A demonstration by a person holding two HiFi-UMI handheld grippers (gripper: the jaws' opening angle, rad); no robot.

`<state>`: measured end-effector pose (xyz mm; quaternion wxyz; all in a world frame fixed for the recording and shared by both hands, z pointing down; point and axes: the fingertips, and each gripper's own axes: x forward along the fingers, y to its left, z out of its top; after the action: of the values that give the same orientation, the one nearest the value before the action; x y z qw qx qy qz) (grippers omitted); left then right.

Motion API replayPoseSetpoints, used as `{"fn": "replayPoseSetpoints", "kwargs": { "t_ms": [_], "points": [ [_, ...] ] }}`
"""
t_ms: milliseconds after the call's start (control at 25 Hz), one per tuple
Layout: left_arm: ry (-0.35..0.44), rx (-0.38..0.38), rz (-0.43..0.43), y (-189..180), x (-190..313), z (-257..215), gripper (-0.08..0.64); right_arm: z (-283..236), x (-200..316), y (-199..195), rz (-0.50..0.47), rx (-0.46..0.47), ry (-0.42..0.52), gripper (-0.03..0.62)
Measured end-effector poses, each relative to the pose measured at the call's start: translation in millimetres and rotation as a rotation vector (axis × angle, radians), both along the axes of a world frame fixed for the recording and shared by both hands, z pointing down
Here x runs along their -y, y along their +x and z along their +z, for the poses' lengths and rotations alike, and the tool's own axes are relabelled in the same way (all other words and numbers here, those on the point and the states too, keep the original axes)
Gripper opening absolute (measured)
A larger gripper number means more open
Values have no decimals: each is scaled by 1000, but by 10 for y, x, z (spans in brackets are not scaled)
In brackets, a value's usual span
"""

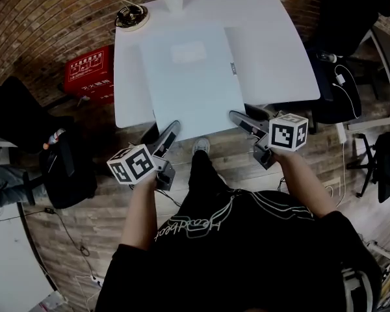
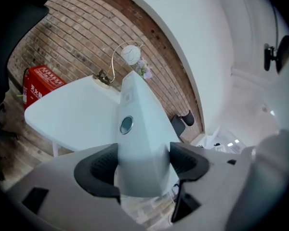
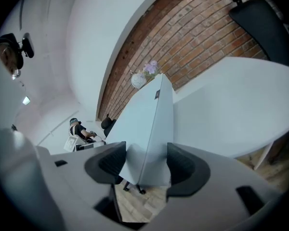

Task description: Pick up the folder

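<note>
The pale folder [image 1: 192, 77] spreads over the white bench [image 1: 279, 57], and its near edge juts past the bench's front edge. Your left gripper [image 1: 169, 132] has its fingers clamped on the folder's near left corner. Your right gripper [image 1: 238, 117] pinches the near right corner. A red box [image 1: 89, 73] stands on the floor to the left of the bench.

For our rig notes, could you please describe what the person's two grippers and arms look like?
The left gripper and right gripper each have a light grey body with dark, ribbed jaw pads, and each carries a white marker cube printed with black squares. The person wears a black short-sleeved top with white outlined lettering; the forearms are uncovered.
</note>
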<state>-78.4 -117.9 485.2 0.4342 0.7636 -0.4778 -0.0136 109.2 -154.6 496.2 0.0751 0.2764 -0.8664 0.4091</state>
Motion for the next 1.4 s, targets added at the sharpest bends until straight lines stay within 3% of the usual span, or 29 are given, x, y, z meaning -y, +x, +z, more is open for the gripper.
{"fn": "replayPoseSetpoints", "kwargs": {
  "t_ms": [400, 680, 1040, 1400],
  "points": [
    [321, 109, 6, 199, -114, -1298, 337, -1232, -94, 148, -19, 23, 326, 253],
    [492, 131, 10, 198, -362, -2067, 337, -2041, -325, 144, 1, 48, 523, 252],
    [590, 133, 60, 78, -747, -2669, 337, -2682, -786, 38, 45, 57, 643, 245],
    [604, 132, 84, -94, -1191, -2899, 337, -2882, -1292, -118, 110, 71, 653, 245]
  ]
}}
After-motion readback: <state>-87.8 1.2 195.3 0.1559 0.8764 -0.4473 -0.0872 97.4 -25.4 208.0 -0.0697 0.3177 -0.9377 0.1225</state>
